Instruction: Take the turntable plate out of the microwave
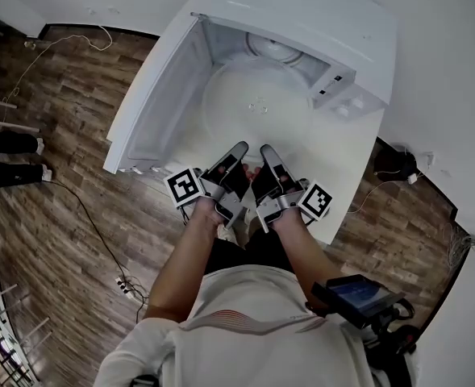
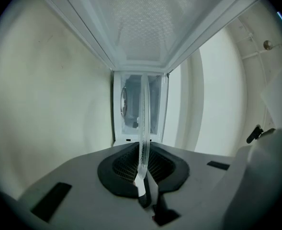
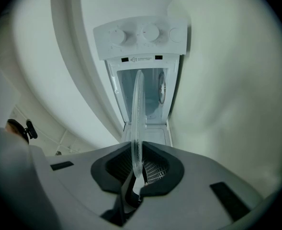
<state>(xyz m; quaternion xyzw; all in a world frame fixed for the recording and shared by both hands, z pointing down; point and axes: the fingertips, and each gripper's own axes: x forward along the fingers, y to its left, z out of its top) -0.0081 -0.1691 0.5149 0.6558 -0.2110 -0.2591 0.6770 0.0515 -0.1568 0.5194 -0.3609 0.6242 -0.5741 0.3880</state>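
Note:
The clear glass turntable plate (image 1: 257,107) hangs level in front of the open white microwave (image 1: 302,22), over the white counter (image 1: 346,192). My left gripper (image 1: 239,153) and right gripper (image 1: 266,153) sit side by side at the plate's near rim, each shut on it. In the left gripper view the plate (image 2: 143,123) shows edge-on as a thin glass strip pinched at the left gripper (image 2: 143,176). The right gripper view shows the same strip of plate (image 3: 137,119) clamped in the right gripper (image 3: 137,176), with the microwave cavity (image 3: 148,92) straight ahead.
The microwave door (image 1: 160,95) stands swung open to the left. Its control knobs (image 3: 141,35) are on the panel beside the cavity. Cables and a power strip (image 1: 122,285) lie on the wood floor at left. A dark bundle (image 1: 398,166) sits by the wall at right.

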